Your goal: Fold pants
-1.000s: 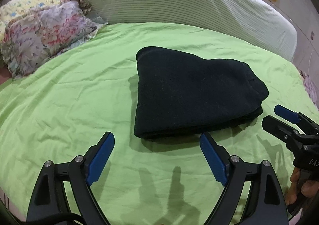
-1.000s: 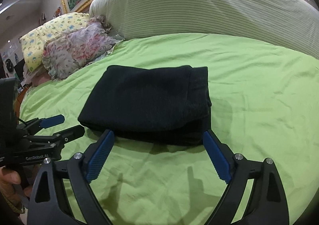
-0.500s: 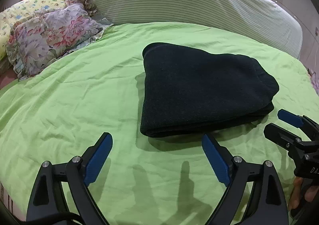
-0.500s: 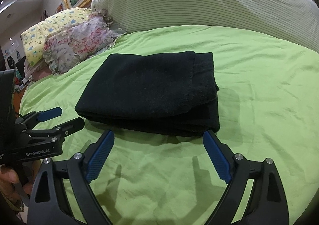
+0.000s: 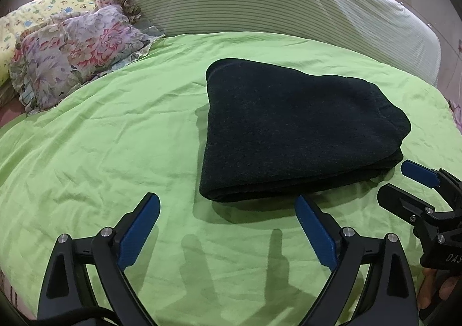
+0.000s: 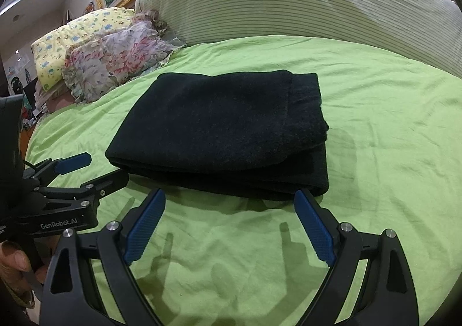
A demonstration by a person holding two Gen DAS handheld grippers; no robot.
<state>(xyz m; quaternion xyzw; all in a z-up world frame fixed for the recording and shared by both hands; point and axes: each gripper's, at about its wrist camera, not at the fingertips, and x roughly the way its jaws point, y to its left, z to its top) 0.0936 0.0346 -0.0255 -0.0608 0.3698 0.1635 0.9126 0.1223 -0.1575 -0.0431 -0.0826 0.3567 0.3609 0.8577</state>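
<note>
Dark knit pants (image 5: pixel 288 129) folded compact on green bed sheet (image 5: pixel 115 138); left gripper (image 5: pixel 228 228) just widened, right gripper (image 6: pixel 231 225) released, both empty at 6 o'clock; folding apparently done.

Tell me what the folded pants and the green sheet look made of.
Pants: dark, thick, matte knit or fleece by the look; fuzzy surface, bulky rounded fold edges. Green sheet: thin woven cloth, probably cotton or a blend; fine sharp creases, slight sheen.

Left gripper (image 5: pixel 228 204) just opening wider, empty — right gripper (image 6: pixel 229 200) agape
</note>
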